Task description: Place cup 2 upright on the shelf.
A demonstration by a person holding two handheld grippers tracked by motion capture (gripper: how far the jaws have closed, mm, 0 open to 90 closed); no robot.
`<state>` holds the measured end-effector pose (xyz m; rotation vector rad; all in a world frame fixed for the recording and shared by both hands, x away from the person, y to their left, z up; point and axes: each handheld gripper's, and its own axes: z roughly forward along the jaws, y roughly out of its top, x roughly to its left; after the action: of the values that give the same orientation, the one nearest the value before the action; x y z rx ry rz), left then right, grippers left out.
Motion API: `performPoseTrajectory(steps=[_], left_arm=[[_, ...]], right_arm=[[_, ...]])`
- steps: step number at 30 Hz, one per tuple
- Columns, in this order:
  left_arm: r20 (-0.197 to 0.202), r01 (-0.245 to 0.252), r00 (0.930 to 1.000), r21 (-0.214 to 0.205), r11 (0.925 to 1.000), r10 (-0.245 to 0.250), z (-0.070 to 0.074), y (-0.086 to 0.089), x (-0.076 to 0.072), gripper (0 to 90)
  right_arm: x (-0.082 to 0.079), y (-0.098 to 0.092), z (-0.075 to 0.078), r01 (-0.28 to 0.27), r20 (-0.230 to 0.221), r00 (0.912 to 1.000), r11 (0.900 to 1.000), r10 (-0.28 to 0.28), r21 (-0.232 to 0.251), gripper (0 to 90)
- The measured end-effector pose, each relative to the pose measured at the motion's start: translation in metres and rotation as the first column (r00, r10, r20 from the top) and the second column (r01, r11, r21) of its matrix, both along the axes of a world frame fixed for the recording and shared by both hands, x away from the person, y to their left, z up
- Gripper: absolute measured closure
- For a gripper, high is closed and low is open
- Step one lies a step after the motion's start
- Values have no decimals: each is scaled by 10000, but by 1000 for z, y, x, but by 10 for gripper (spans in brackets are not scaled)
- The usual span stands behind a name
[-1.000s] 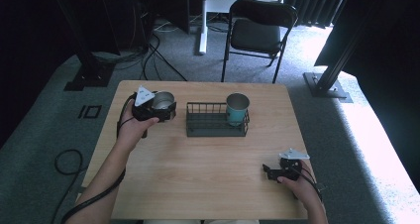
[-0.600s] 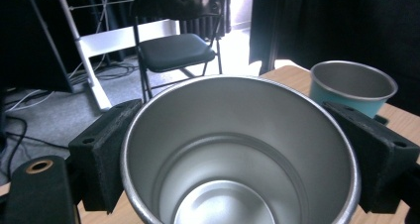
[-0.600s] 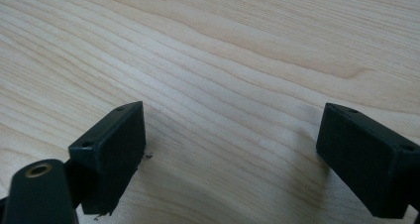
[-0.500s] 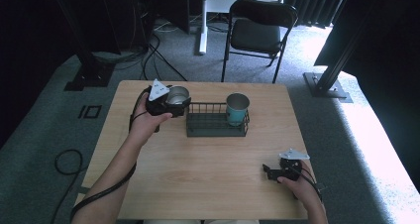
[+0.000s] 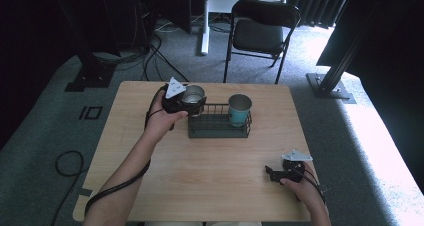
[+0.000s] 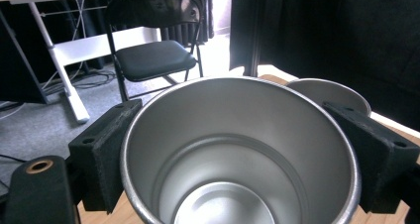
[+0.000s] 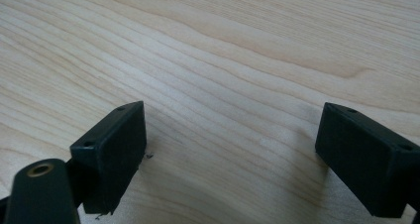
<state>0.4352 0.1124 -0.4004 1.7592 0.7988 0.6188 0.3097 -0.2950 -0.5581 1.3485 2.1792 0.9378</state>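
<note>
Steel cup (image 6: 237,154) clamped between left tongs (image 5: 186,102), above rack's (image 5: 218,128) left end.

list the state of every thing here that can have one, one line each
left gripper: shut on the steel cup, raised at the basket's left end
steel cup: upright, empty, clamped between the pads
teal cup: upright in the wire basket's right end
wire basket: upright on the table, left part free
right gripper: open, nothing between its jaws, low over the table
folding chair: unfolded, unoccupied
</note>
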Motion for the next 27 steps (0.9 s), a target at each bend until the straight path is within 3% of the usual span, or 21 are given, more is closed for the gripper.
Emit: performPoseTrajectory(steps=[10, 17, 19, 27], left_arm=[[-214, 47, 9998, -132, 9999, -50, -11, -17, 10, 139], [-440, 106, 9990, -195, 9998, -115, -28, -30, 16, 139], [-492, 131, 9987, -12, 9999, -131, -34, -33, 17, 139], [-666, 107, 9977, -22, 9999, -108, -51, -36, 23, 139]], right_arm=[[0, 0, 0, -3, -7, 10000, 10000, 3, 9, 119], [0, 0, 0, -4, -6, 10000, 10000, 4, 2, 119], [0, 0, 0, -9, -4, 10000, 10000, 9, 0, 119], [0, 0, 0, -38, 0, 10000, 10000, 38, 1, 119]])
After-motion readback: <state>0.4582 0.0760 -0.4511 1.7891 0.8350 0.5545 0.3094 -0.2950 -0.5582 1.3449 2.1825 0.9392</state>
